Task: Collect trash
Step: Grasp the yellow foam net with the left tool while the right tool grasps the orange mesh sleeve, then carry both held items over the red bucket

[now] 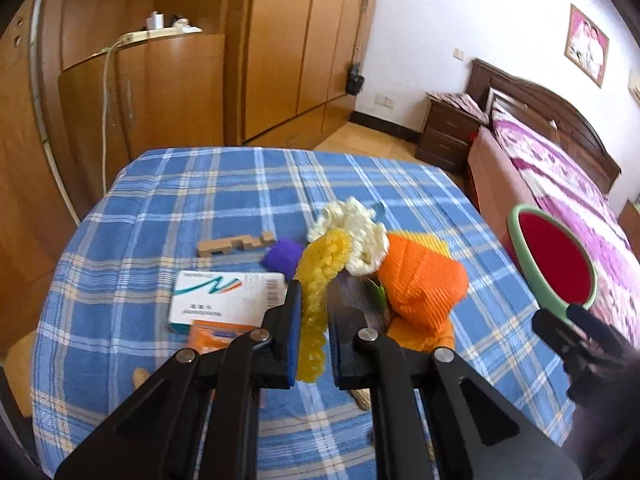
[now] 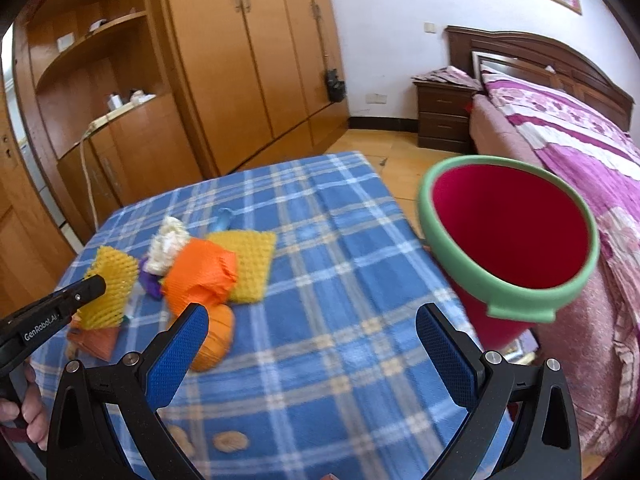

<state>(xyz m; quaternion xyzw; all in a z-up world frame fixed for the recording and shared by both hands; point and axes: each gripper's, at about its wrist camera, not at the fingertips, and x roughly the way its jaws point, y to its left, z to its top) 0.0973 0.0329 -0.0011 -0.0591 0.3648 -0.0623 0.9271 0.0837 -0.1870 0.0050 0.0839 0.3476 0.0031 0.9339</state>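
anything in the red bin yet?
No. In the right wrist view the red bin shows only its bare red inside, while the left gripper pinches a yellow foam net over the table.

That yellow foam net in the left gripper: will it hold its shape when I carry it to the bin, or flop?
Likely floppy: the yellow net hangs bent through the left gripper, pinched thin between the pads. Probably very light, being open mesh foam. It shouldn't slip easily, but its loose end may sway or snag on the bin rim.
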